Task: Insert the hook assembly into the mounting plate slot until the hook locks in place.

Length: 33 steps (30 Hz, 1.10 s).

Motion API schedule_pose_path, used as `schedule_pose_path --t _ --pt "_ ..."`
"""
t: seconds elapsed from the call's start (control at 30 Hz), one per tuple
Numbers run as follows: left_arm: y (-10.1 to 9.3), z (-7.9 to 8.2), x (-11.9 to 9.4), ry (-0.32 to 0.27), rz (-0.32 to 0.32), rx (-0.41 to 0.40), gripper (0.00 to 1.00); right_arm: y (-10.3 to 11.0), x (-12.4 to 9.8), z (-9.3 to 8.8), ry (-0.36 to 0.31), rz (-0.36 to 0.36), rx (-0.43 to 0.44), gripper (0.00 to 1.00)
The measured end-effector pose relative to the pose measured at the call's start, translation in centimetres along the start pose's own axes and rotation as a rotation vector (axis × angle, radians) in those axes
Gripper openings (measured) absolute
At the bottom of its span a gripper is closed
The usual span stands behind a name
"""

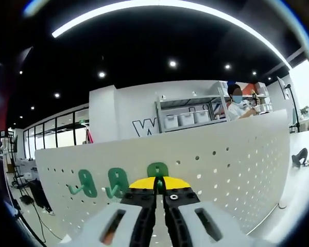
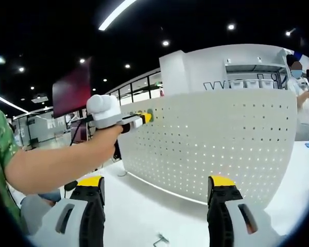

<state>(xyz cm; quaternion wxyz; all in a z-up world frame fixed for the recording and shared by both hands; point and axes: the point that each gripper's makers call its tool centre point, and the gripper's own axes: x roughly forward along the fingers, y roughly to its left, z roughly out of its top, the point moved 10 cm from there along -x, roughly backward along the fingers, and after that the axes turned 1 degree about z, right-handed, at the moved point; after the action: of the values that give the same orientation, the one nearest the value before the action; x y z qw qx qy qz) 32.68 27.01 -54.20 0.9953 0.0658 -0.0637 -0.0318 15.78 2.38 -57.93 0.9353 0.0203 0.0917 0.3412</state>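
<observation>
Pressing a green hook [image 1: 157, 170] against the pegboard [image 1: 237, 170] beside two mounted hooks [image 1: 102, 184], the left gripper [image 1: 158, 191] has jaws clamped on it, right gripper [image 2: 157, 191] idle, jaws wide over the worktop [image 2: 144, 211]; next, likely push until it locks.

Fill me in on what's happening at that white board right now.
A person is working at an upright white pegboard with a handheld gripper in each hand. The left gripper is shut on a green hook, holding it up against the board beside two green hooks already hanging there. The right gripper is open and holds nothing, standing off from the board above the white table.
</observation>
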Motion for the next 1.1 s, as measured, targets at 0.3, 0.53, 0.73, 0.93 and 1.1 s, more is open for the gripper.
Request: schedule_pose_path --t 0.3,0.53,0.73,0.93,1.1 --pt "-0.15 -0.35 -0.18 0.029 -0.002 -0.009 0.03 0.02 -0.15 0.05 -0.002 0.001 0.002 0.83" --pt "-0.01 -0.4 -0.02 0.032 -0.005 -0.009 0.03 0.01 -0.19 -0.02 -0.003 0.0 0.004 0.83" --pt "-0.14 -0.5 -0.15 0.041 -0.018 -0.012 0.05 0.08 -0.21 0.01 -0.006 0.001 0.005 0.83" --pt "-0.5 -0.79 -0.22 0.053 -0.028 -0.029 0.1 -0.01 -0.34 -0.01 -0.007 -0.004 0.005 0.83" --pt "-0.69 -0.9 -0.36 0.055 -0.035 -0.035 0.15 -0.07 -0.44 -0.01 -0.008 -0.01 0.005 0.83"
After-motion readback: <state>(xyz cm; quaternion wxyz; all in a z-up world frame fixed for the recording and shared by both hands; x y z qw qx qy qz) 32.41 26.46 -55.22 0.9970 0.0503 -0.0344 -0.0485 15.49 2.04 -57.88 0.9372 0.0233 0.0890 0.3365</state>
